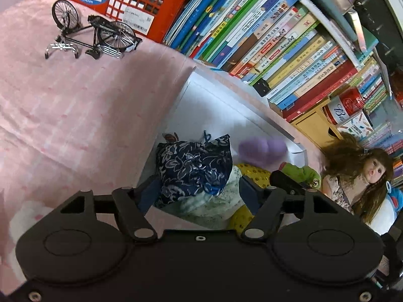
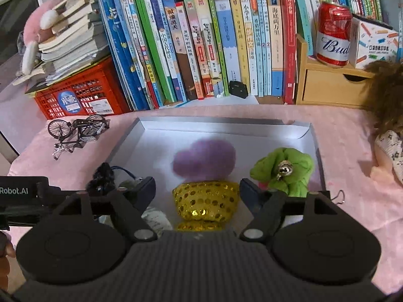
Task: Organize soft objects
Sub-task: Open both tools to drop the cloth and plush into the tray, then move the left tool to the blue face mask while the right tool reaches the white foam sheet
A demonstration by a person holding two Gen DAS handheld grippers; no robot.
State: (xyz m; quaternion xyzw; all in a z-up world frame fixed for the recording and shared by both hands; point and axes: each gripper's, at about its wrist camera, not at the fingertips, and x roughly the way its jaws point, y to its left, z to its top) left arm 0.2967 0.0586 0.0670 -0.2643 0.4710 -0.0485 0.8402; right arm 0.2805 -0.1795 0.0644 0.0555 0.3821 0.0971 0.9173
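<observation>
A shallow silver tray [image 2: 313, 138] lies on the pink cloth, with the soft things in it. My left gripper [image 1: 197, 192] is open astride a dark blue floral pouch [image 1: 194, 163], which rests on a pale printed cloth [image 1: 214, 201]; its pads stand clear of the pouch. My right gripper [image 2: 197, 191] is open too, with a gold sequin pouch [image 2: 206, 201] lying loose between its fingers. Behind that pouch sits a blurred purple plush [image 2: 204, 158], and to the right a green fabric toy with bells [image 2: 284, 171]. The left gripper's body [image 2: 22, 196] shows at the left edge.
A model bicycle [image 2: 75, 130] stands left of the tray, before a red crate [image 2: 80, 95]. Books [image 2: 214, 45] line the back. A wooden drawer box [image 2: 330, 85] carries a red can [image 2: 332, 35]. A long-haired doll [image 1: 362, 176] lies right of the tray [image 1: 252, 115].
</observation>
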